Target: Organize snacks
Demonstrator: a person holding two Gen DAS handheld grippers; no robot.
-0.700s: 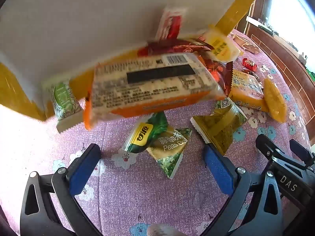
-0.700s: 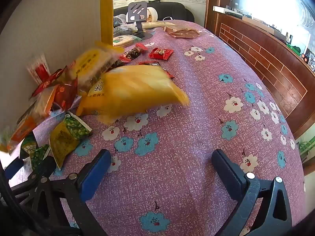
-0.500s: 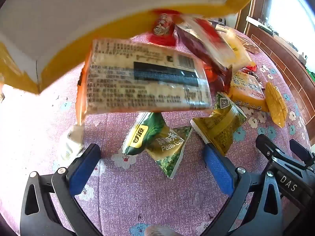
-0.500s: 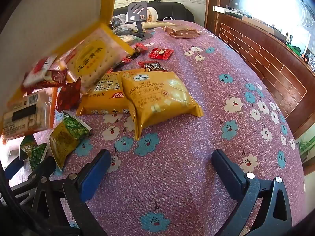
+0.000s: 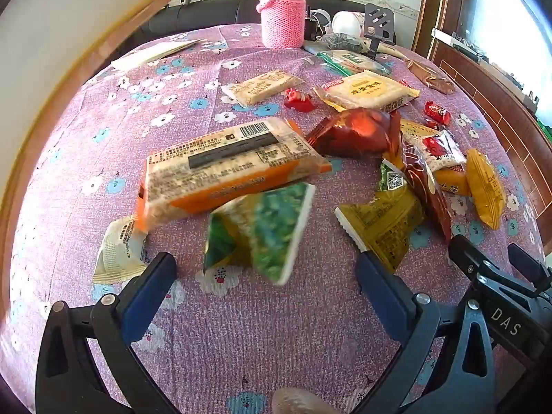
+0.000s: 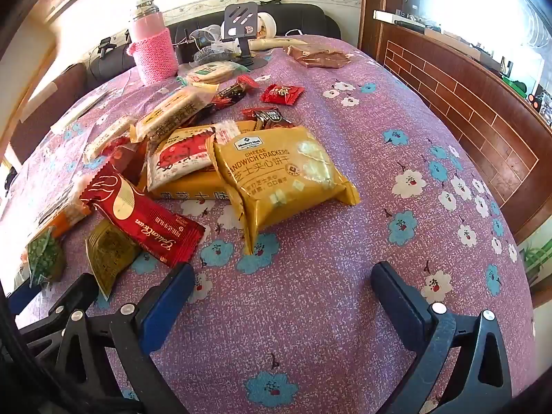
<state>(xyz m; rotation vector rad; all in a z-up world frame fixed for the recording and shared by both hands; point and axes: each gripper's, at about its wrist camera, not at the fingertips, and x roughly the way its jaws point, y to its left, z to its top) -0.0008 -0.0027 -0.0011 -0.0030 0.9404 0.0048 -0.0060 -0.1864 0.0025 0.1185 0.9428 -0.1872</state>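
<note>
Both sets of jaws stand apart and empty over the tabletop. Nearest my left gripper is the green pea packet, blurred and tilted up on edge, just ahead and almost centred between the jaws. Past it lies the long orange-edged cracker pack, its long axis running across my approach. My right gripper faces the cheese sandwich crackers, further off and slightly left. I judge the left nearer a pick.
</note>
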